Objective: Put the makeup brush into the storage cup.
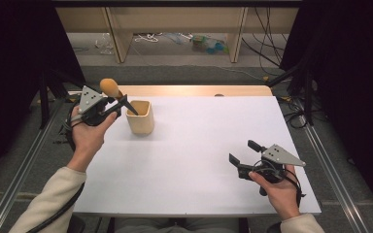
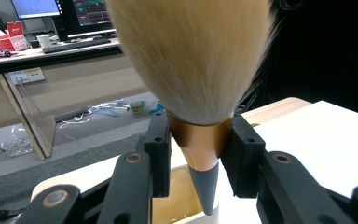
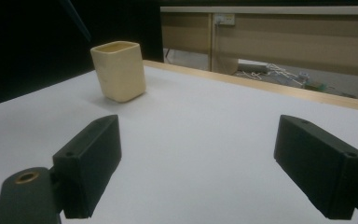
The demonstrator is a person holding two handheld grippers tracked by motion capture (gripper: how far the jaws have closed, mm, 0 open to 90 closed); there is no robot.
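Bristles up, a fluffy makeup brush (image 1: 115,94) sits pinched at its copper ferrule in the left hand-held gripper (image 1: 108,108), its dark handle tip angled into the mouth of a cream square cup (image 1: 140,117) at the far left of the white desk (image 1: 199,145). Well to the right, the right hand-held gripper (image 1: 243,155) hovers near the desk's front edge, jaws spread wide around nothing.

text: none legible | monitors (image 2: 58,14): screen content too blurred; red box (image 2: 15,29): print unreadable

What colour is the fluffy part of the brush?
The brush bristles are pale golden tan, clearest in the left gripper view.
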